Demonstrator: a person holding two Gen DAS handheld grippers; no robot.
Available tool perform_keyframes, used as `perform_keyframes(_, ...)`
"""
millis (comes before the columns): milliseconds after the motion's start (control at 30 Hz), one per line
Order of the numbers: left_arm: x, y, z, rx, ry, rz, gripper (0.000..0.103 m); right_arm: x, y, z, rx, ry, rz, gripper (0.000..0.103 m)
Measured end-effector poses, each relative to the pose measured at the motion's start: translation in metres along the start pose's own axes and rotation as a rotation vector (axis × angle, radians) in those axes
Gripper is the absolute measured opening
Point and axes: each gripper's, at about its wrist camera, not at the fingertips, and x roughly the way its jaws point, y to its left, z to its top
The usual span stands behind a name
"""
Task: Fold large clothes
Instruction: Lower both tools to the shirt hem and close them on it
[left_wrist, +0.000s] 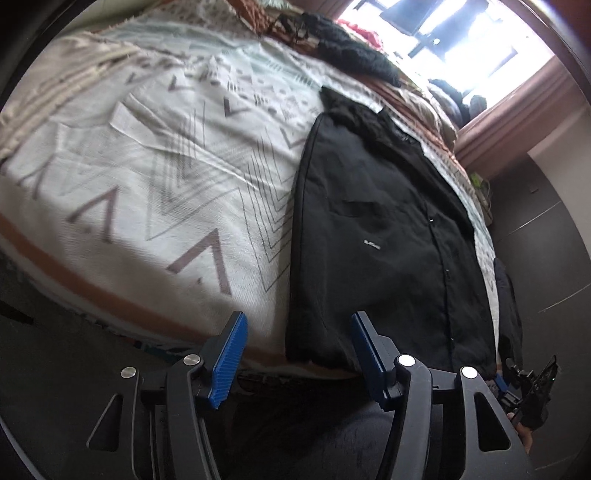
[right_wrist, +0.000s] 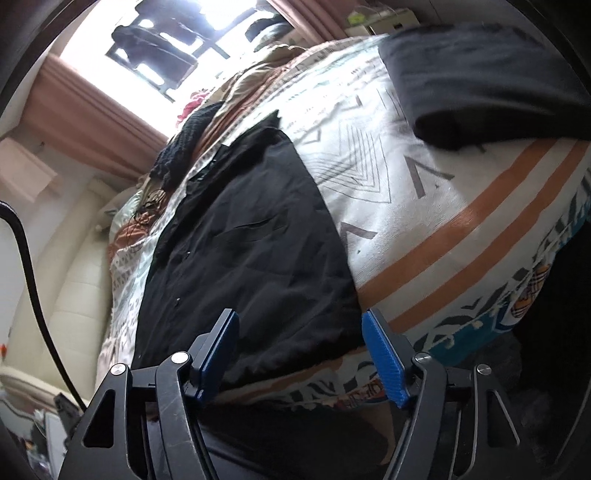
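Black shirt (left_wrist: 391, 236) lies flat on the bed (left_wrist: 155, 155), already narrowed into a long strip with its sides turned in, collar end far and hem at the near edge, so I read this as the approach for the lengthwise fold. Left gripper (left_wrist: 299, 358) and right gripper (right_wrist: 301, 354) both sit just short of the hem, one near each hem corner, fingers spread with nothing pinched between them. Next move calls for each to pinch its corner through all layers, then carry the hem evenly up toward the collar without skewing the strip.
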Motion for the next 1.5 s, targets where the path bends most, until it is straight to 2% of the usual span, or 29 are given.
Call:
perform_keyframes(100, 0.014, 0.003, 0.003, -0.015, 0.025, -0.009, 0.054, 0.014, -0.007, 0.003, 0.025, 0.015, 0.025, 0.065)
perform_keyframes(200, 0.018, 0.003, 0.004, -0.015, 0.012, -0.021, 0.054, 0.021, -0.014, 0.002, 0.040, 0.018, 0.048, 0.064)
perform_keyframes(267, 0.020, 0.002, 0.004, -0.022, 0.019, -0.050, 0.053, 0.025, -0.022, 0.001, 0.064, 0.028, 0.072, 0.060)
perform_keyframes(367, 0.024, 0.005, 0.004, -0.061, 0.053, -0.133, 0.047, 0.026, -0.028, 0.001, 0.088, 0.039, 0.108, 0.060)
perform_keyframes(500, 0.022, 0.008, 0.002, -0.079, 0.061, -0.169, 0.047, 0.025, -0.032, -0.001, 0.092, 0.066, 0.145, 0.060)
perform_keyframes(567, 0.022, 0.011, 0.002, -0.092, 0.069, -0.188, 0.046, 0.029, -0.034, -0.001, 0.081, 0.103, 0.127, 0.060)
perform_keyframes(667, 0.024, 0.010, 0.002, -0.098, 0.067, -0.189, 0.045, 0.038, -0.036, -0.007, 0.078, 0.171, 0.099, 0.060)
perform_keyframes(733, 0.025, 0.009, 0.002, -0.092, 0.061, -0.179, 0.045, 0.040, -0.035, -0.011, 0.079, 0.163, 0.100, 0.060)
perform_keyframes(900, 0.030, 0.004, 0.007, -0.101, 0.056, -0.171, 0.045, 0.033, -0.029, -0.008, 0.064, 0.149, 0.168, 0.059)
perform_keyframes(1100, 0.035, 0.007, 0.011, -0.107, 0.045, -0.185, 0.045, 0.017, -0.015, 0.003, 0.048, 0.093, 0.302, 0.059)
perform_keyframes(1233, 0.040, 0.002, 0.014, -0.090, 0.037, -0.176, 0.045, 0.037, -0.016, -0.002, 0.063, 0.108, 0.253, 0.059)
perform_keyframes(1267, 0.041, 0.001, 0.015, -0.083, 0.036, -0.172, 0.045, 0.046, -0.017, -0.003, 0.080, 0.111, 0.244, 0.054)
perform_keyframes(1333, 0.041, -0.001, 0.015, -0.061, 0.035, -0.143, 0.031, 0.054, -0.017, -0.002, 0.084, 0.102, 0.242, 0.049)
perform_keyframes(1367, 0.041, 0.000, 0.015, -0.055, 0.036, -0.121, 0.015, 0.056, -0.015, -0.002, 0.073, 0.087, 0.243, 0.049)
perform_keyframes(1400, 0.042, 0.003, 0.015, -0.070, 0.041, -0.131, 0.014, 0.057, -0.011, -0.001, 0.063, 0.076, 0.240, 0.047)
perform_keyframes(1433, 0.040, 0.005, 0.014, -0.085, 0.036, -0.144, 0.012, 0.057, -0.008, 0.000, 0.056, 0.069, 0.234, 0.035)
perform_keyframes(1467, 0.035, 0.007, 0.014, -0.096, 0.020, -0.163, 0.010, 0.057, -0.007, 0.001, 0.053, 0.065, 0.234, 0.016)
perform_keyframes(1500, 0.029, 0.007, 0.013, -0.089, 0.000, -0.176, 0.010, 0.055, -0.004, 0.003, 0.054, 0.058, 0.246, 0.013)
